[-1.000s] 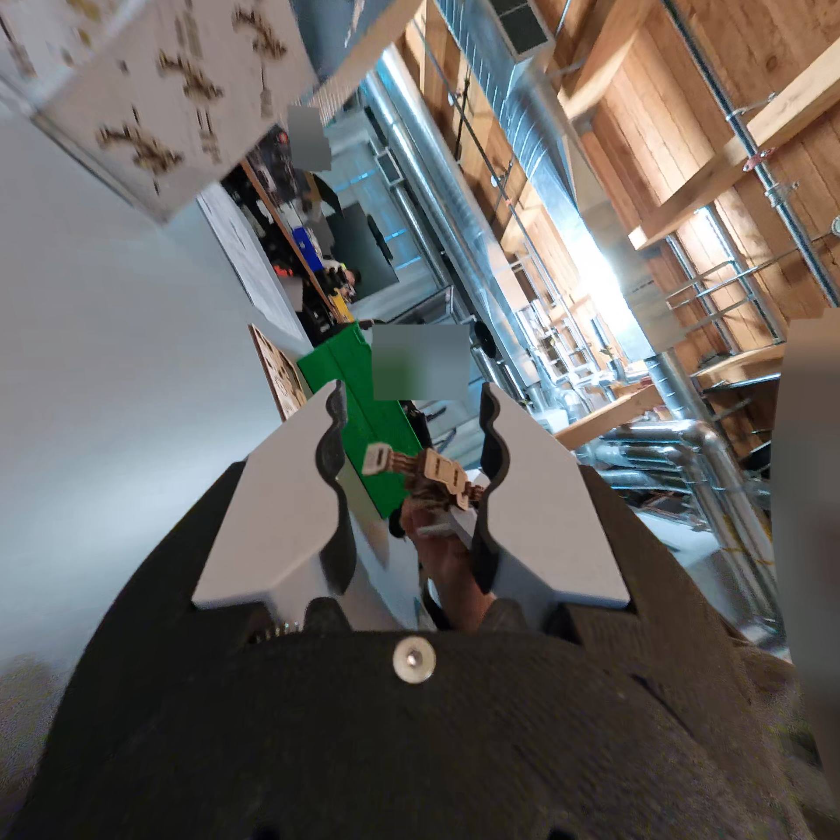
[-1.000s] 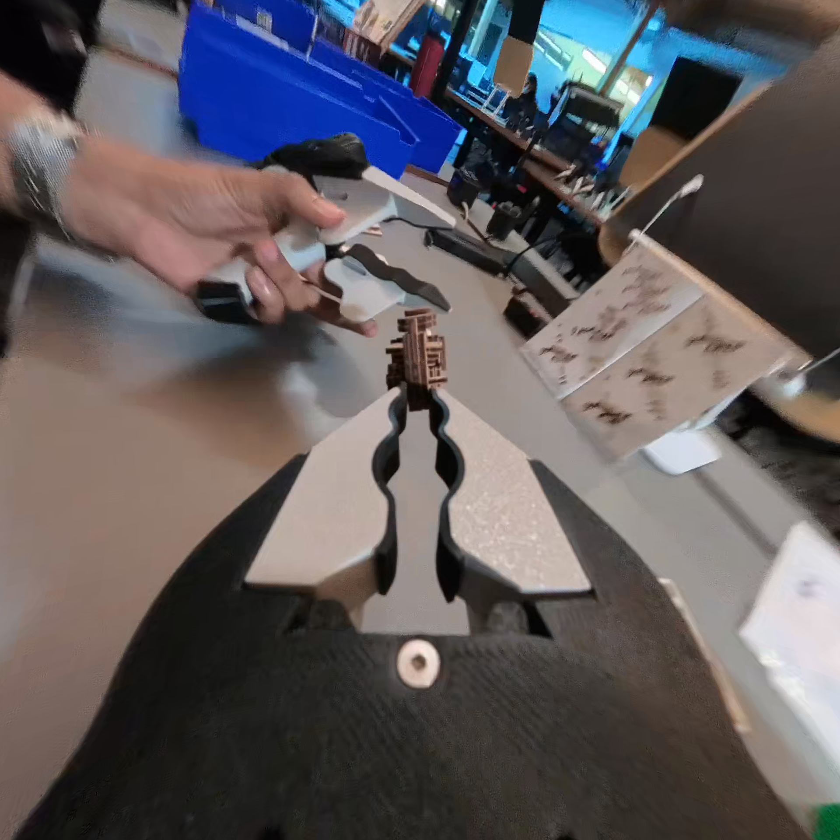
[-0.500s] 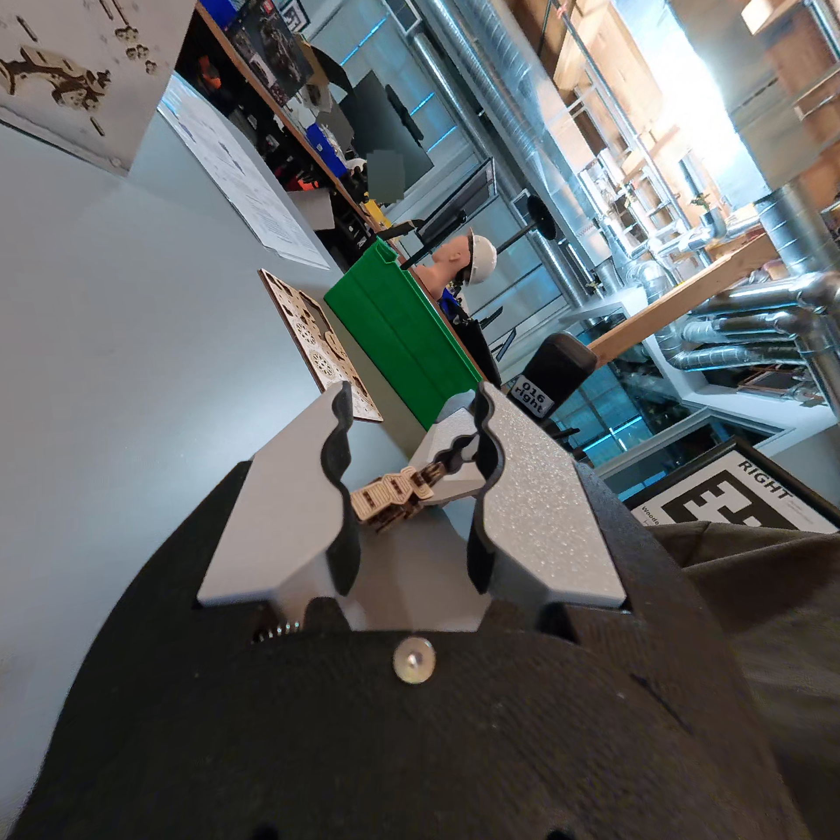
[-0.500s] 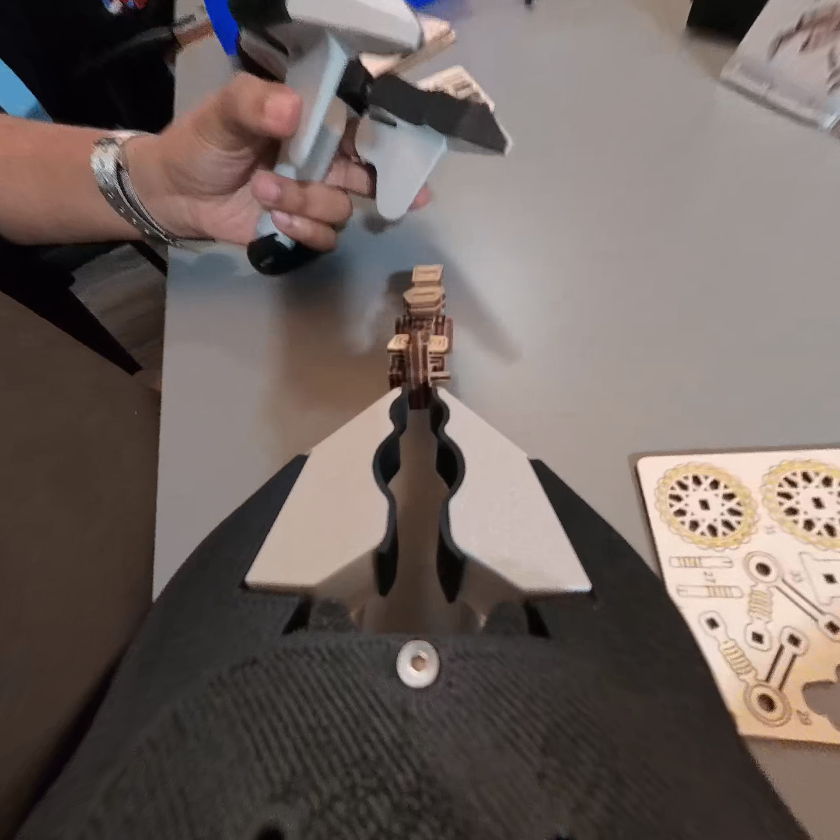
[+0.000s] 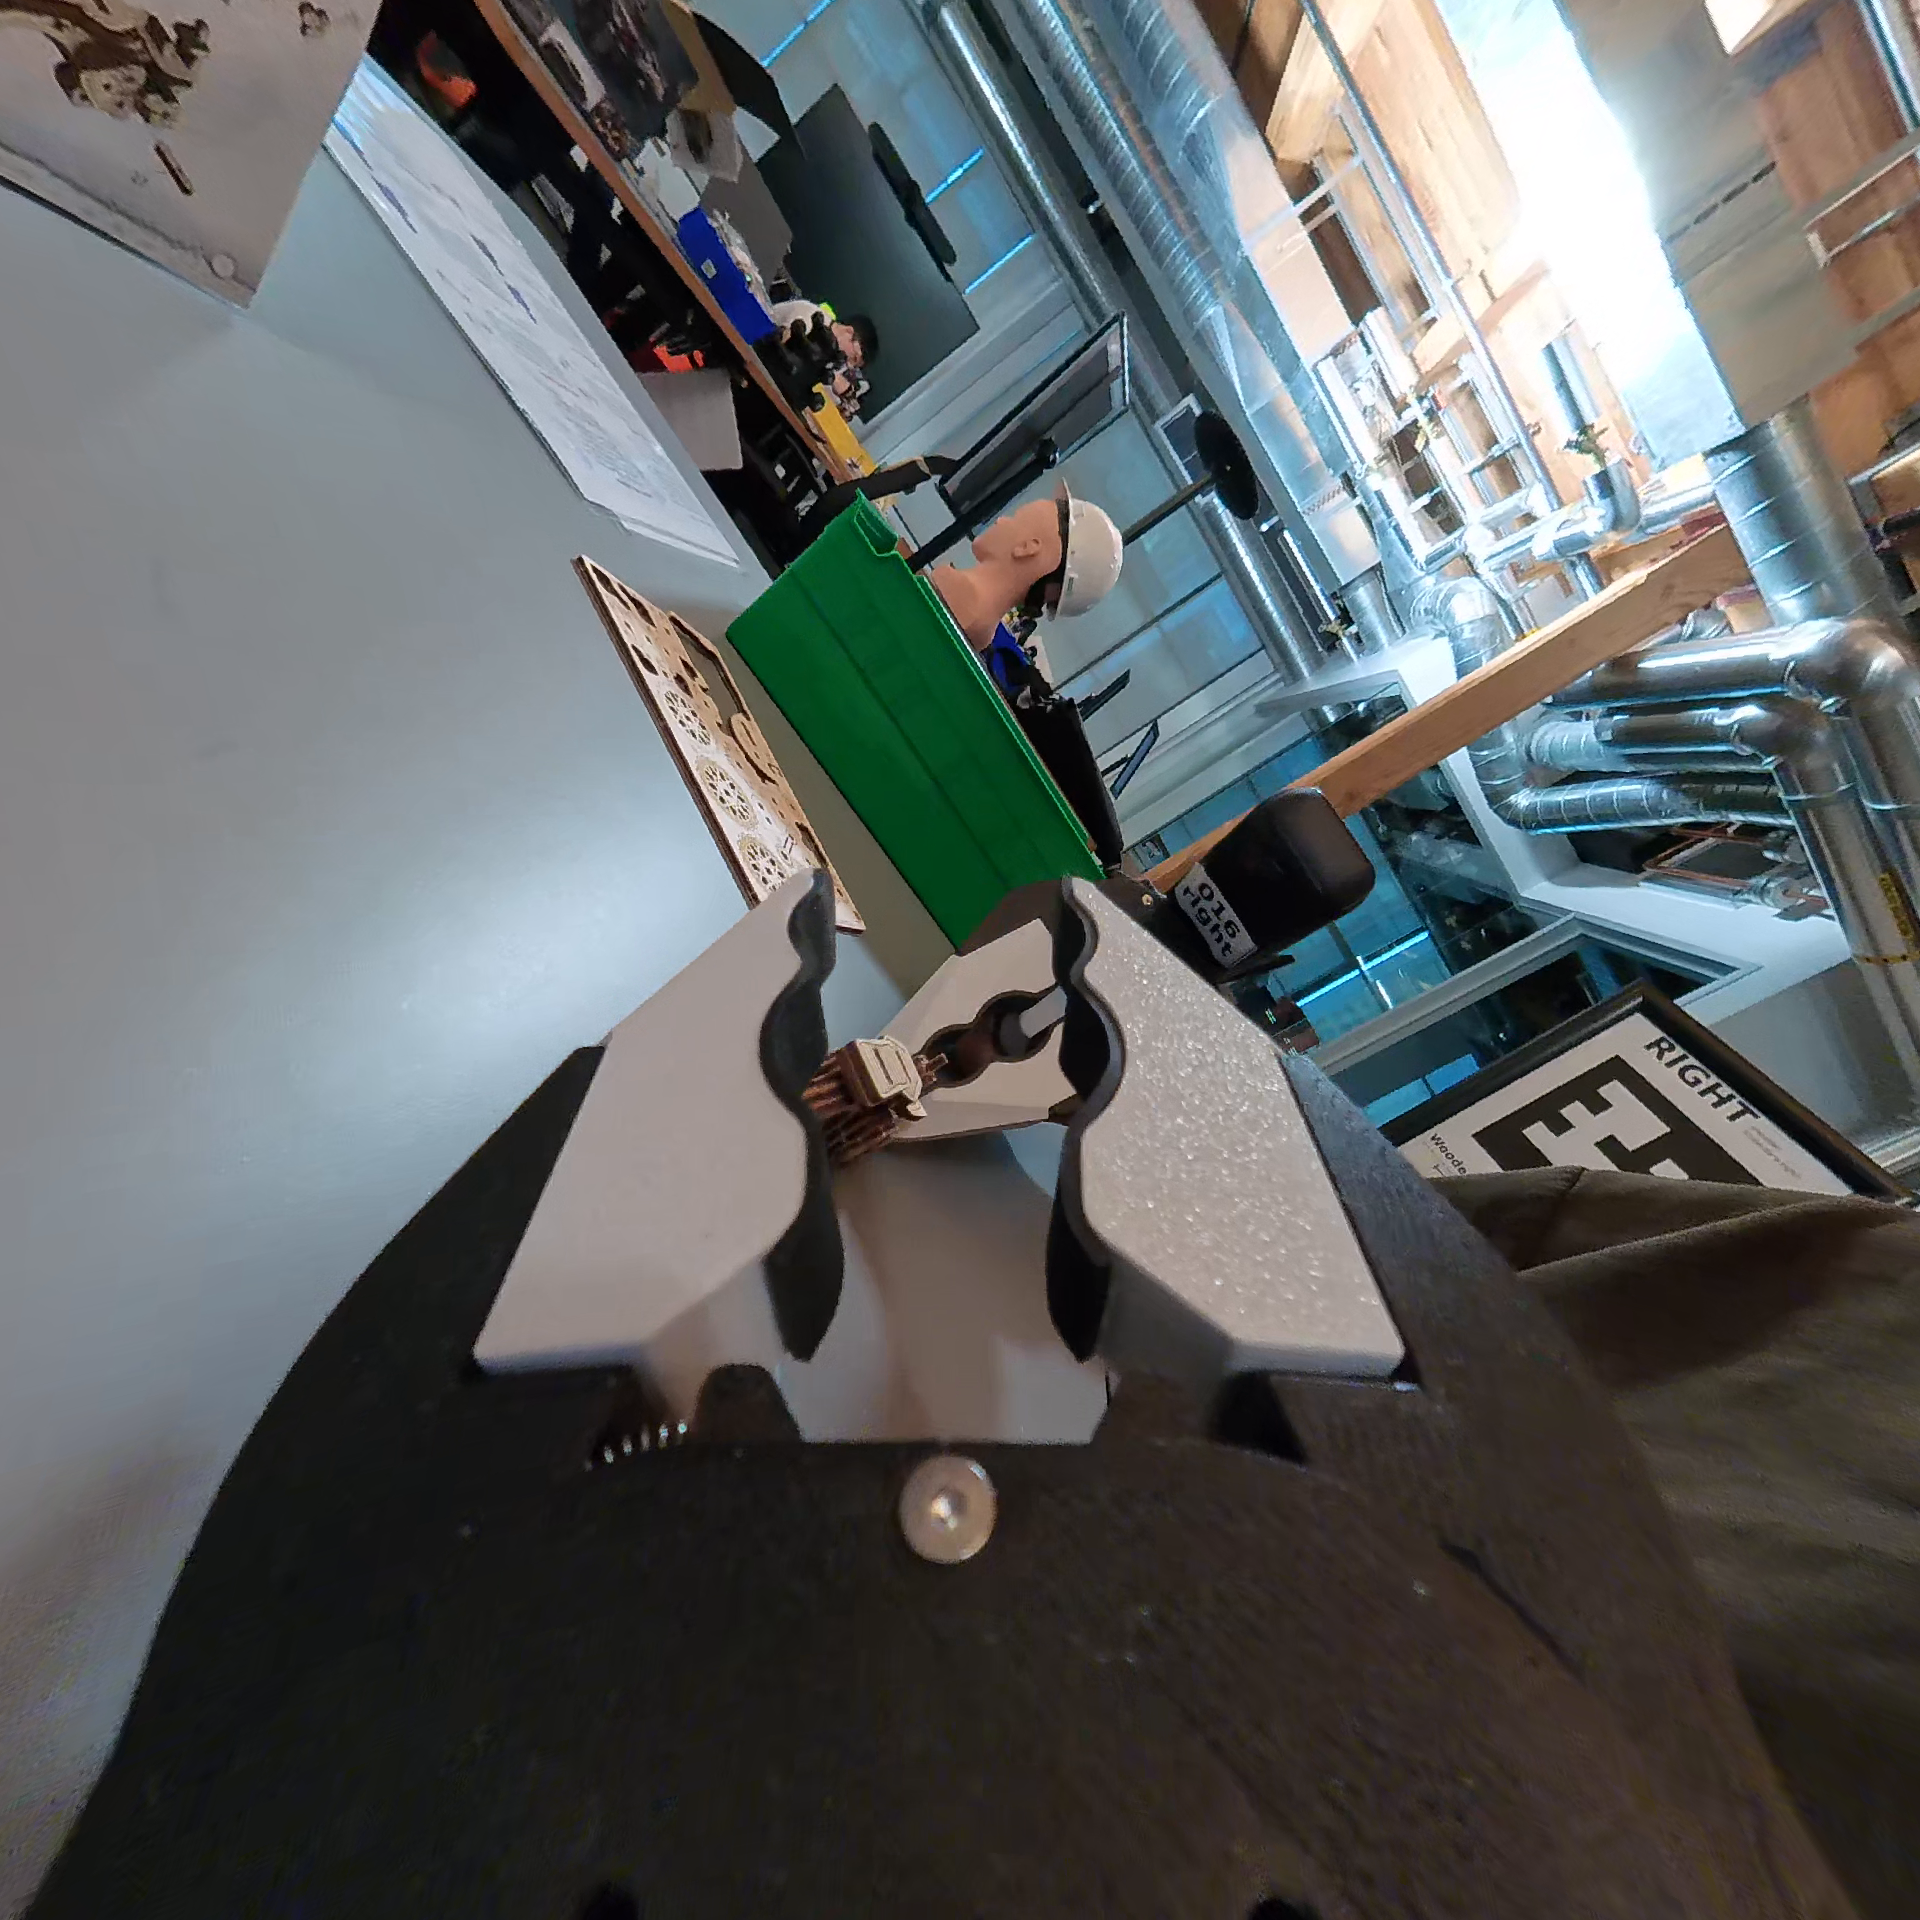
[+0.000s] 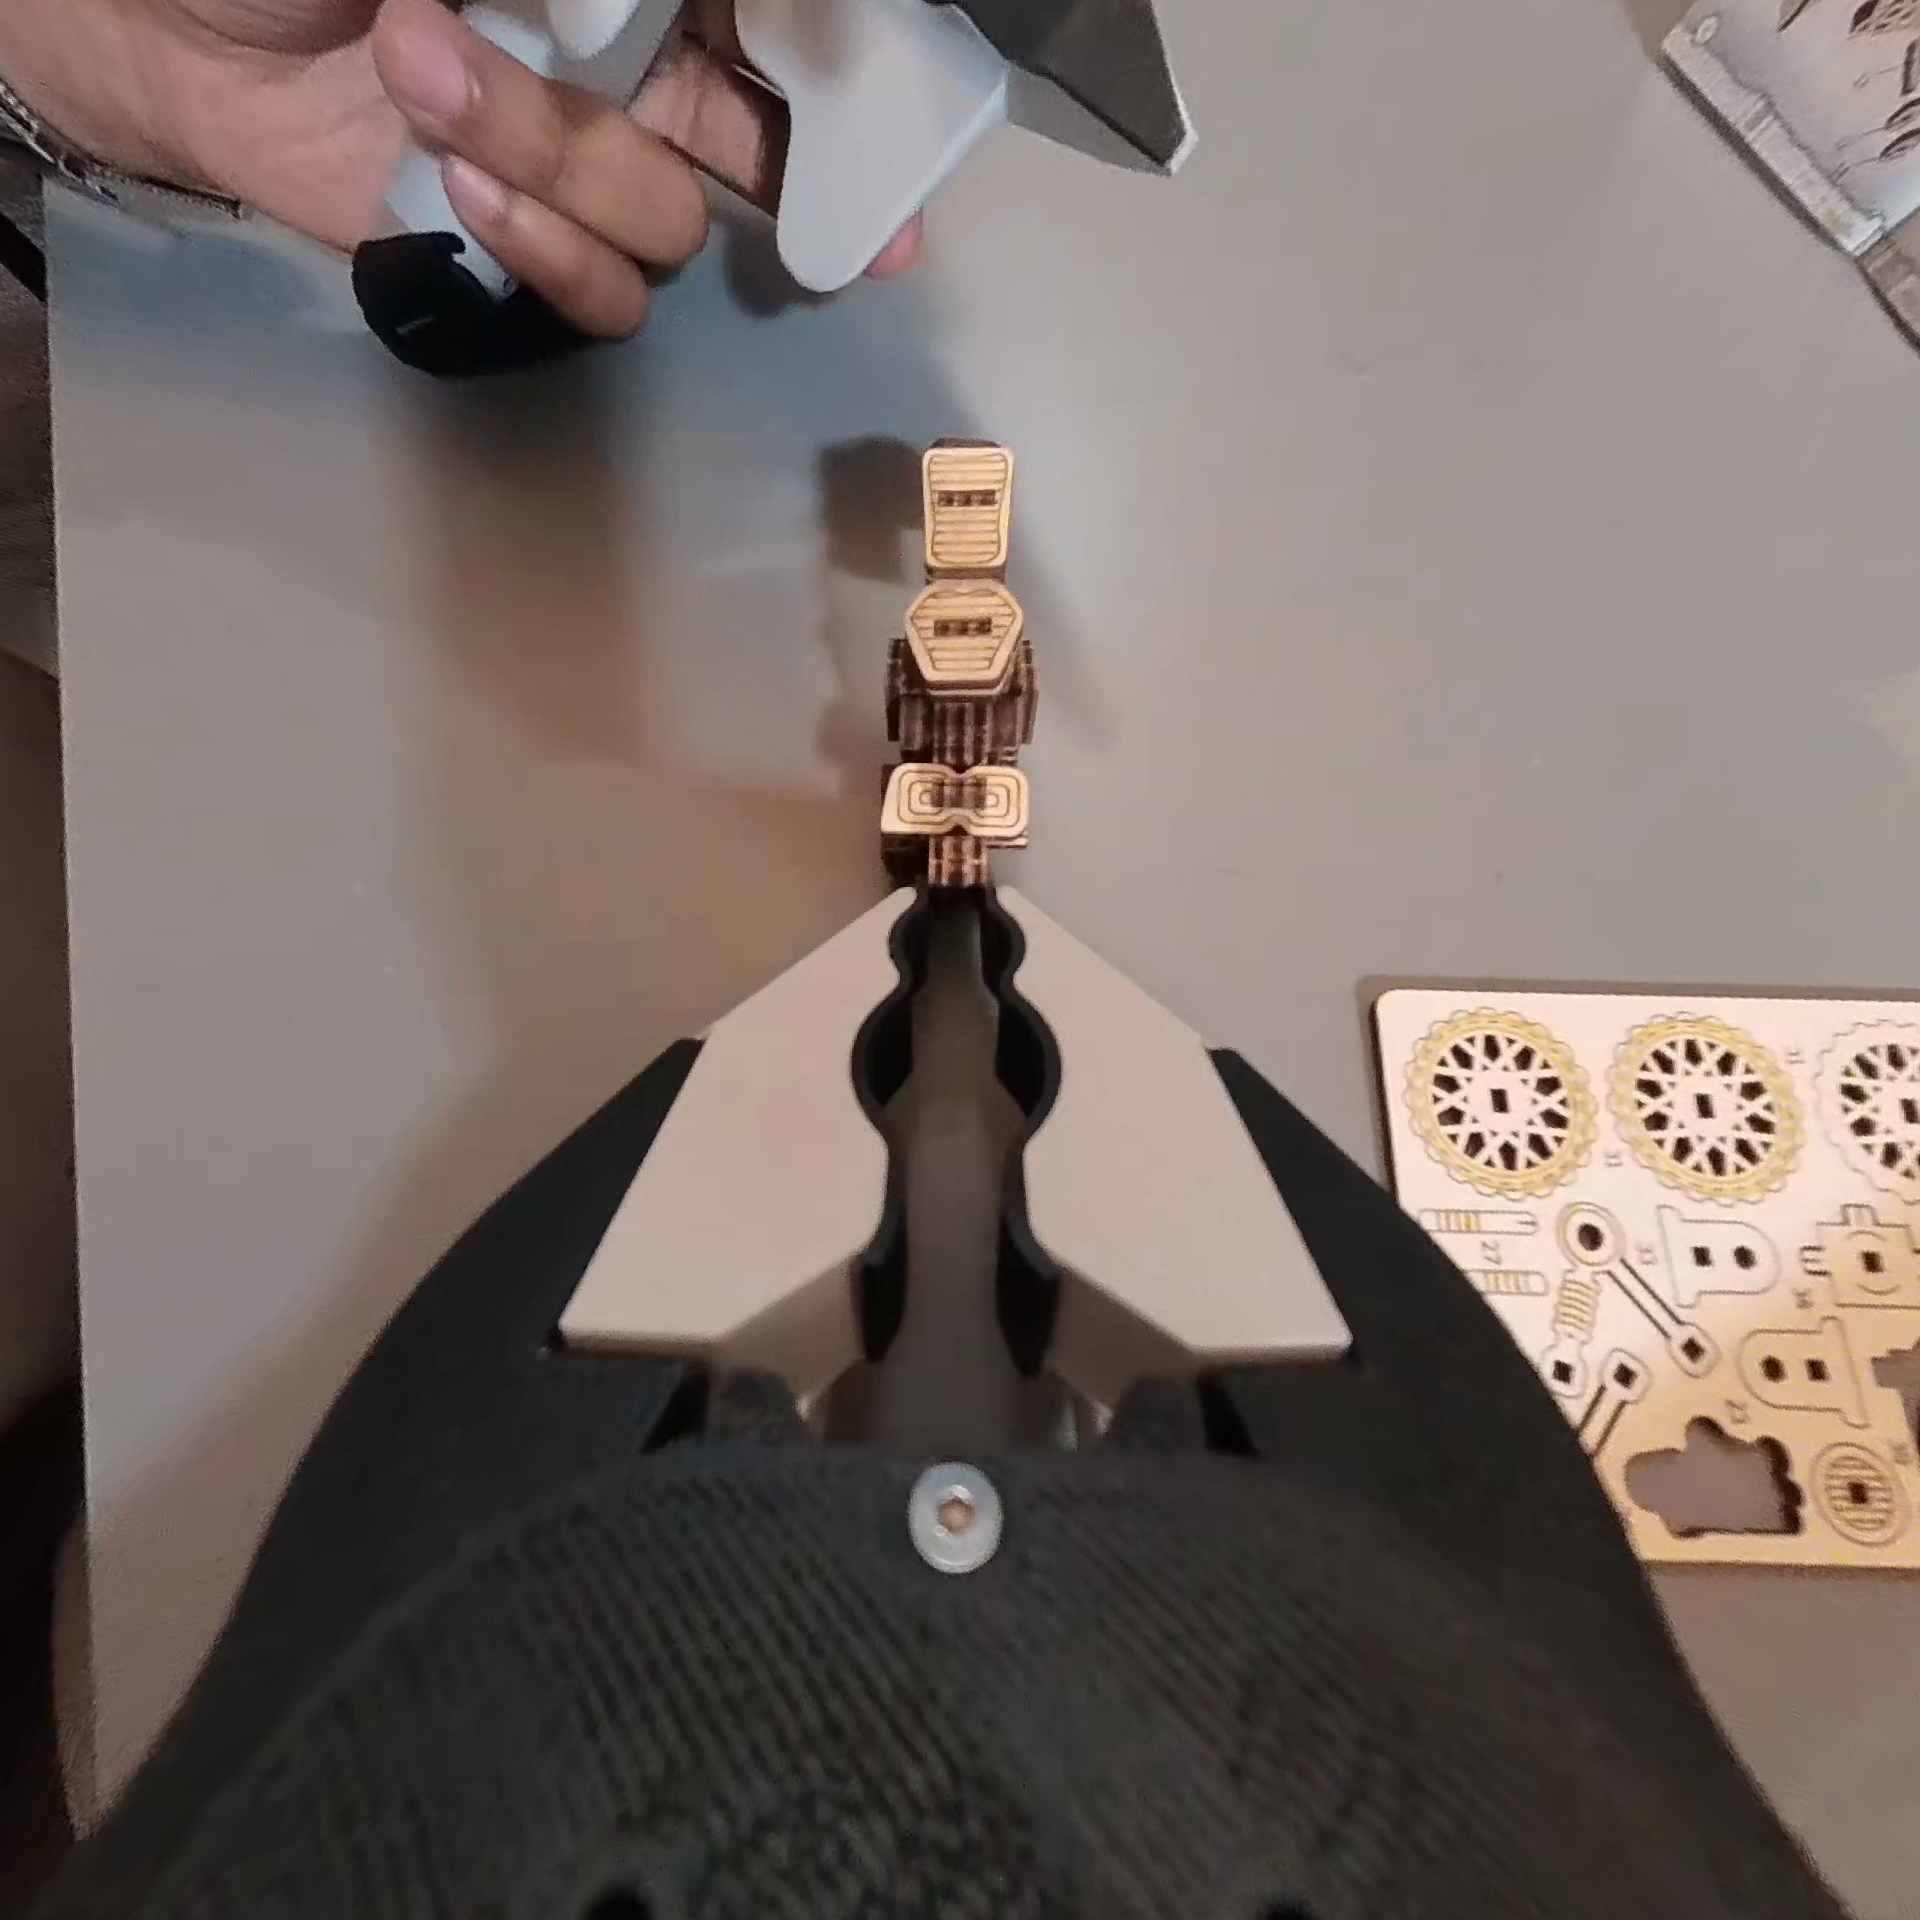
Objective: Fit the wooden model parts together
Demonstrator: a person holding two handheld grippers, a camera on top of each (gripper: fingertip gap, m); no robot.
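the right gripper (image 6: 956, 899), grey fingers with wavy black pads on a black body, pinches the near end of a small pale-and-dark laser-cut wooden model assembly (image 6: 961, 665), its fingertips drawn nearly together on the thin tail of the piece. the assembly sticks straight out beyond the tips above the smooth grey worktop (image 6: 416, 727), throwing a soft shadow to its left, and whether it touches the surface cannot be told. it shows three pale engraved plates in a row with darker stacked layers between them. near the worktop's right edge, beside the right gripper's body, lies a flat pale plywood sheet of laser-cut parts (image 6: 1662, 1278) with spoked wheels along its top and one empty cut-out low down. toward the far edge a bare hand (image 6: 364, 135) grips the handle of the left gripper (image 5: 940, 982), apart from the assembly. in the left wrist view that gripper's fingers stand spread wide with nothing between them; beyond them the right gripper's tips (image 5: 977, 1049) and the wooden assembly (image 5: 868, 1091) show in the gap, the assembly just beside the inner pad of the finger on the left, contact unclear. farther along the worktop a green plastic bin (image 5: 904, 758) stands next to the plywood sheet (image 5: 707, 769).
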